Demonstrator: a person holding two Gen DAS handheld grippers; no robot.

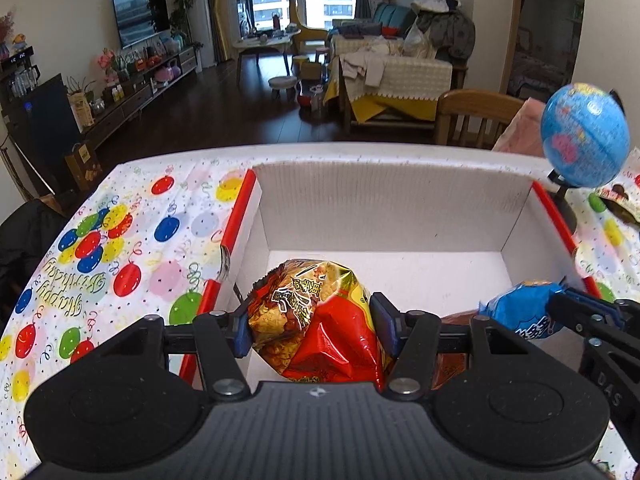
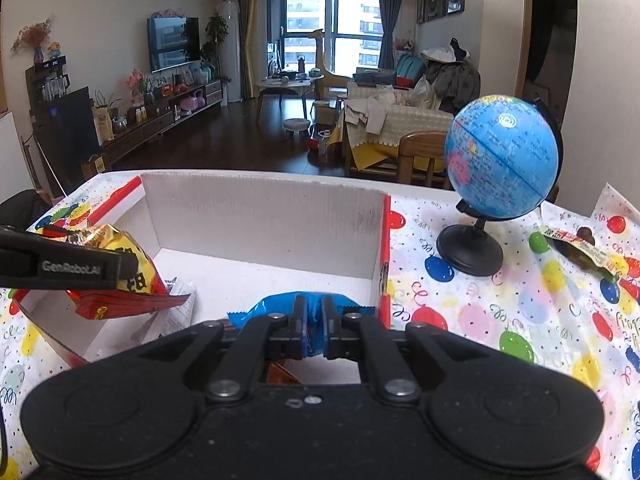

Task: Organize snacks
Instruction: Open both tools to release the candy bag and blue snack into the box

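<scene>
Crinkly red-gold snack bag (image 1: 316,320) in left gripper (image 1: 316,326) over white corrugated box (image 1: 392,196).

Red-gold snack bag (image 1: 320,320), blue packet (image 2: 304,306)

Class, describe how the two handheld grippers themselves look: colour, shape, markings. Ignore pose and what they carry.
Both are matte black plastic. The left gripper has a textured body, two round discs, silver pivot screws, angled linkage arms and blue pads. The right gripper looks alike; "GenRobot.AI" is printed in white on the left one's side. No cables or sleeves show.
</scene>
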